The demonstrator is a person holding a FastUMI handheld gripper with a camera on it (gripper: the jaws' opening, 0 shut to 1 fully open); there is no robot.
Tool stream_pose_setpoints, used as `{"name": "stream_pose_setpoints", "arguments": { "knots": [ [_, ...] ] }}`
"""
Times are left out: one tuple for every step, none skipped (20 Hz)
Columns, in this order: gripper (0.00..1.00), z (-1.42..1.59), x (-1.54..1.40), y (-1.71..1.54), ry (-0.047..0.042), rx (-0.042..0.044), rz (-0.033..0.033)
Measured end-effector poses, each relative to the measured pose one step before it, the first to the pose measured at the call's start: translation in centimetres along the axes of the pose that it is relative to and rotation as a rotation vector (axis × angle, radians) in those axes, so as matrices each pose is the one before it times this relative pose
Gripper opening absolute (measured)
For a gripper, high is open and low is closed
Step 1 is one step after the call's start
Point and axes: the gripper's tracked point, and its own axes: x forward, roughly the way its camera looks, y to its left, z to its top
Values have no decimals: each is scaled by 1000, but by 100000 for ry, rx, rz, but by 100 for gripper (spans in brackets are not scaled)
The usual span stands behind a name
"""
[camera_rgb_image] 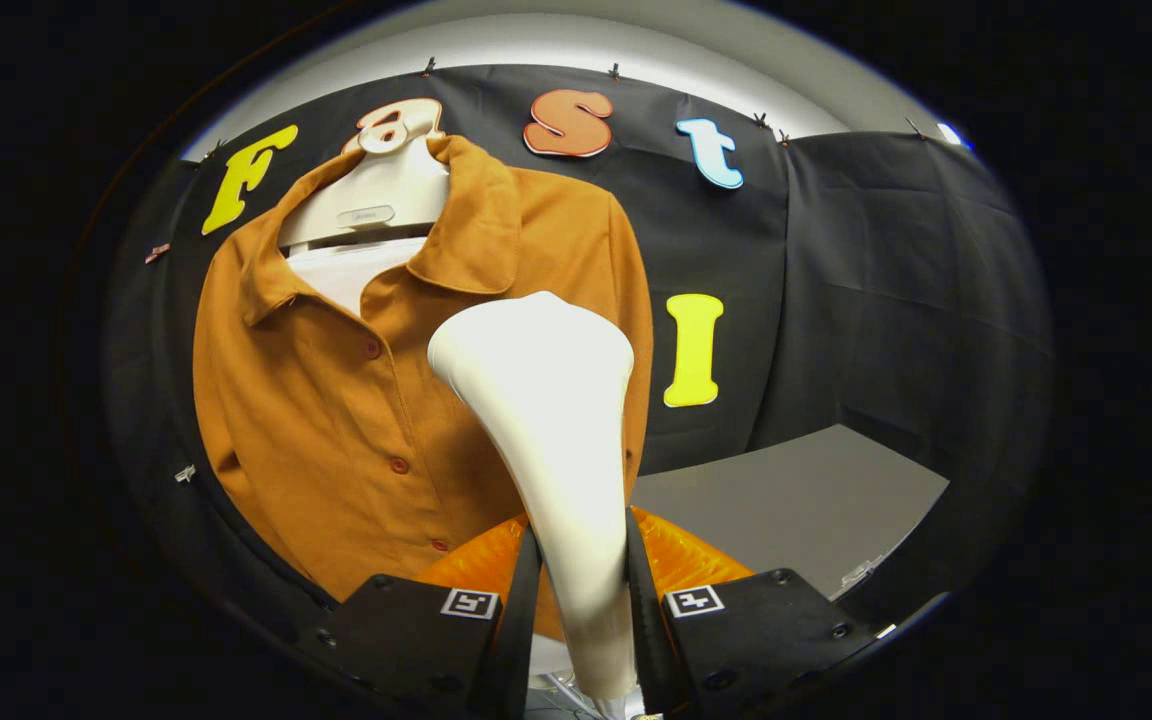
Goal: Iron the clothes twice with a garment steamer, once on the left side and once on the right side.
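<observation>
Steamer (556,440): white garment steamer, held upright between the two black fingers (519,610). Both fingers press against the narrow handle, one on each side. The handle widens upward into a broad, rounded head. The head rests in front of the shirt's side right of the button row, at chest height; contact with the fabric cannot be confirmed.

Gripper (581,600): each finger mount carries a square black-and-white marker on its top face. Orange padding (681,560) shows just behind the fingers.

Shirt (336,400): rust-orange, collared, buttoned down the front with matching buttons. It hangs on a white hanger form (376,195) just ahead of the fingers. A white inner layer shows at the open collar.

Surface: a grey tabletop (796,510) lies beyond the fingers, to the right of the shirt. Its far edge meets the booth wall. A small pale object lies near its near right corner; its kind cannot be determined.

Room: black cloth (886,260) forms the booth wall, clipped along its top edge. A pale ceiling strip shows above it.
</observation>
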Motion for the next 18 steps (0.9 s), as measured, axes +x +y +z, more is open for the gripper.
{"name": "stream_pose_setpoints", "arguments": {
  "knots": [
    [46, -102, 317, 421, 731, -448, -153],
    [46, -164, 319, 534, 761, -602, -26],
    [46, -301, 410, 450, 1061, -398, 142],
    [46, -332, 381, 387, 1199, -550, -203],
    [46, -251, 255, 142, 903, -418, -826],
    [46, -318, 302, -7, 946, -156, -1002],
    [46, -297, 369, 85, 1098, 96, -976],
    [46, -375, 289, 121, 1292, -47, -927],
    [46, -342, 289, 69, 1155, -398, -1151],
    [46, -413, 276, -60, 1133, -412, -939],
    [46, -499, 297, 38, 1307, -183, -753],
    [46, -442, 270, -17, 1447, -23, -568],
    [46, -461, 305, -2, 1501, -71, -603],
    [46, -487, 337, 70, 1424, -96, -578],
    [46, -465, 279, 143, 1430, -17, -489],
    [46, -575, 253, 35, 1568, -196, -374],
    [46, -673, 316, -157, 1504, -225, -402],
    [46, -523, 297, -101, 1424, -67, -398]
  ]
}}
